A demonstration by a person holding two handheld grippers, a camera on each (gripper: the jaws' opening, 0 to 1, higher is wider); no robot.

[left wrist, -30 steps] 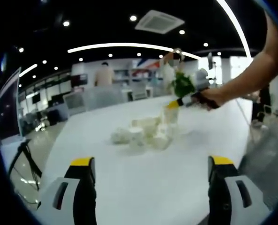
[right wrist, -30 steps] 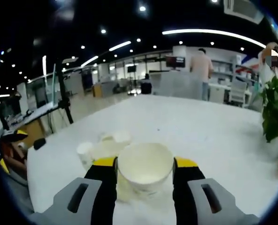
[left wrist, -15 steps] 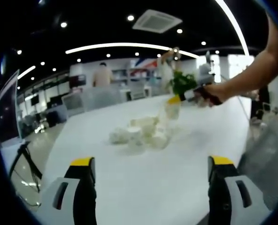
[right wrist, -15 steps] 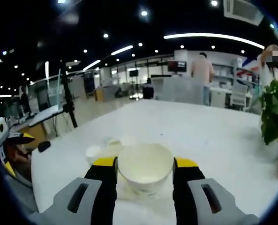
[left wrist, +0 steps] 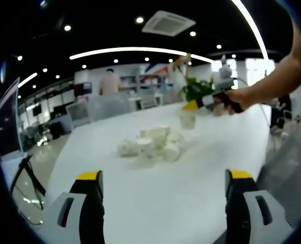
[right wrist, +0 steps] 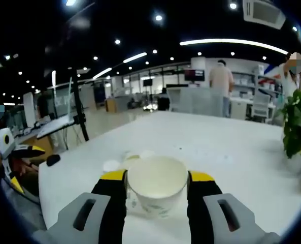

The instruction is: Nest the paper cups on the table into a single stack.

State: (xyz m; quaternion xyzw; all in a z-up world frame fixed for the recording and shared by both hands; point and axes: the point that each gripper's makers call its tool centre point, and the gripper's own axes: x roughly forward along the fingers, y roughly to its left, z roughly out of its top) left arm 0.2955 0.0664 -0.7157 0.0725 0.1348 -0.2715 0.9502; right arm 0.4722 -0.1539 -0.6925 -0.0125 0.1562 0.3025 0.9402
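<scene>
Several white paper cups lie in a loose pile on the white table. My left gripper hovers open over the near table, well short of the pile, nothing between its jaws. A person's hand holds my right gripper beyond the pile, shut on one upright paper cup held clear of the others. In the right gripper view that held cup sits between the yellow-tipped jaws of my right gripper, mouth facing the camera. Some of the pile peeks out behind it on the table.
A green potted plant stands at the table's edge, also seen as the plant behind the held cup. A black tripod stands off the table. People stand at counters far back. The left gripper shows at the left edge.
My right gripper has lifted its cup up and away from the pile. The left gripper has stayed open and still.
</scene>
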